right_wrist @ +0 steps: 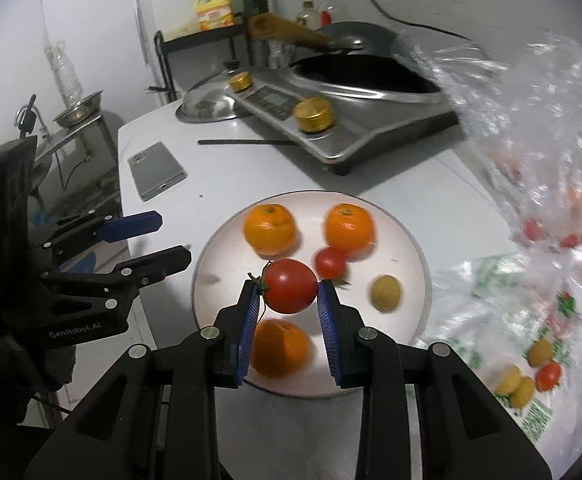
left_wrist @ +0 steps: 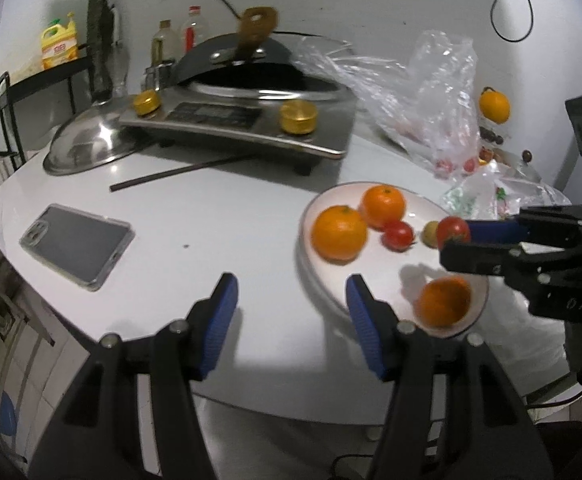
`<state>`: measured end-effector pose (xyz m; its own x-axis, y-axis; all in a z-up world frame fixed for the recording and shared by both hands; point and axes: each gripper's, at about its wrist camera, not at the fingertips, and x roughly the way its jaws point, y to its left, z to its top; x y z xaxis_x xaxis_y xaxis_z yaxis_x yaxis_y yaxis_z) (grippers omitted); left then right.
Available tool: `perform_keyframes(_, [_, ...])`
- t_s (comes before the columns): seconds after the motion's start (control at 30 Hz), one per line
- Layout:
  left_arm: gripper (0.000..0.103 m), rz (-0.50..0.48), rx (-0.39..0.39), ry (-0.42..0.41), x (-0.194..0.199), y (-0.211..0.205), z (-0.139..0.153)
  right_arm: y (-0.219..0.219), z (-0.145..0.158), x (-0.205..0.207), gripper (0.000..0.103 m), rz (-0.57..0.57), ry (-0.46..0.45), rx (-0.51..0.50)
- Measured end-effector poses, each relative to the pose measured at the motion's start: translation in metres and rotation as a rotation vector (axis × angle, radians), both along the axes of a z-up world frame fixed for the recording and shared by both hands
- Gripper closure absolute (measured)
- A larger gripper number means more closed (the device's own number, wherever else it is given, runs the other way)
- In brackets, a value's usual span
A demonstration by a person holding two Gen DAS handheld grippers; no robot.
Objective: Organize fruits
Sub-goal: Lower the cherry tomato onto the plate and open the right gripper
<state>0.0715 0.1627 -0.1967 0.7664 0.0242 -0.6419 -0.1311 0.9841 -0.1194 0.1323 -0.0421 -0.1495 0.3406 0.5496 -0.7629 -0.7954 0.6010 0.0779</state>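
Right wrist view: a smooth round tomato [right_wrist: 291,286] is clamped between the ribbed blue pads [right_wrist: 328,330] of the right gripper [right_wrist: 289,300], above the glossy round plate [right_wrist: 411,248]. Nothing is held by the left gripper [left_wrist: 291,304], which is parted moderately.

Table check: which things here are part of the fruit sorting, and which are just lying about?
Job: plate, three oranges, small tomato, green fruit, big tomato clamped in the right gripper, left gripper open and empty, bagged fruit.
Lying about: phone, cooker, steel lid, chopstick.
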Motion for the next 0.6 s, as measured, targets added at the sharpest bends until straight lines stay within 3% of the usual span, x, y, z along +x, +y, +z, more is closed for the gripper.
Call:
perform_keyframes(0.3, [0.045,0.042,-0.012,0.037,-0.003,0.032,-0.016,0.047,-0.026,0.002,0.071,0.049,0.05,-0.047])
perform_keyframes(0.6, [0.045,0.045,-0.025,0.047,-0.003,0.041,-0.024,0.06,-0.04,0.009,0.07,0.028,0.085,-0.078])
